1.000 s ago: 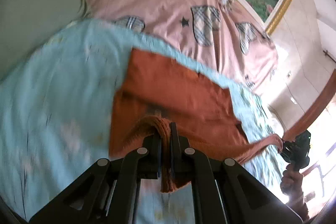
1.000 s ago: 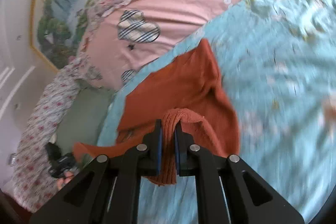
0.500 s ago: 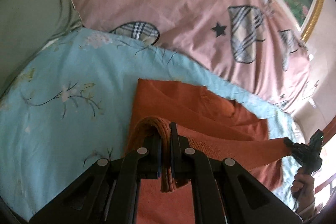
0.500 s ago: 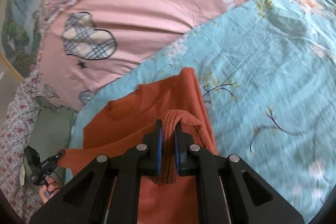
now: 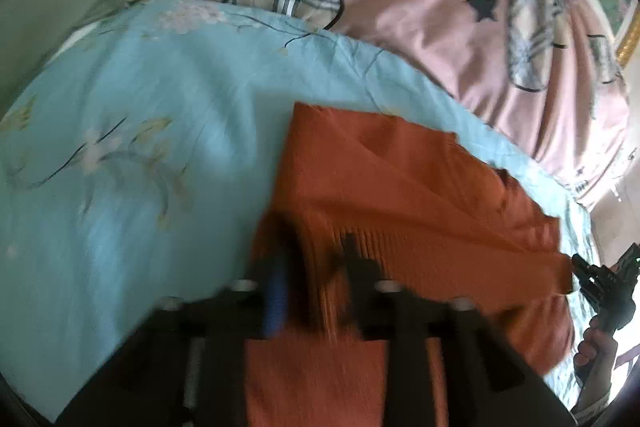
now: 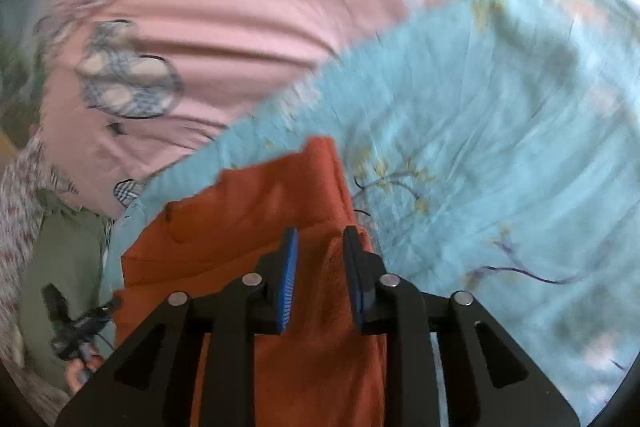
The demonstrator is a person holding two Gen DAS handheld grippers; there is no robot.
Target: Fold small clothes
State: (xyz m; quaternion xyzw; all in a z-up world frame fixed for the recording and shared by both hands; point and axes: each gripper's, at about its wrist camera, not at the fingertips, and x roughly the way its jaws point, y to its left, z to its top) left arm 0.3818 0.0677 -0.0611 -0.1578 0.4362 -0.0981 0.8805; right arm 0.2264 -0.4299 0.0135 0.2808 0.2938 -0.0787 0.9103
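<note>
both my left gripper (image 5: 314, 267) and right gripper (image 6: 320, 267) are now spreading apart, releasing the rust knit sweater (image 6: 248, 227) hem they pinched half a second ago; this fold is landing on the blue floral sheet (image 6: 500, 147).

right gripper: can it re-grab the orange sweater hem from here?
Probably yes. The right gripper is open, its jaws straddling a ridge of the orange sweater with nothing between; closing should catch it.

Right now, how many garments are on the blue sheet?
1: the orange knit top, folded over on the blue floral sheet, lying under both open grippers, right and left. Others may be out of frame.
</note>
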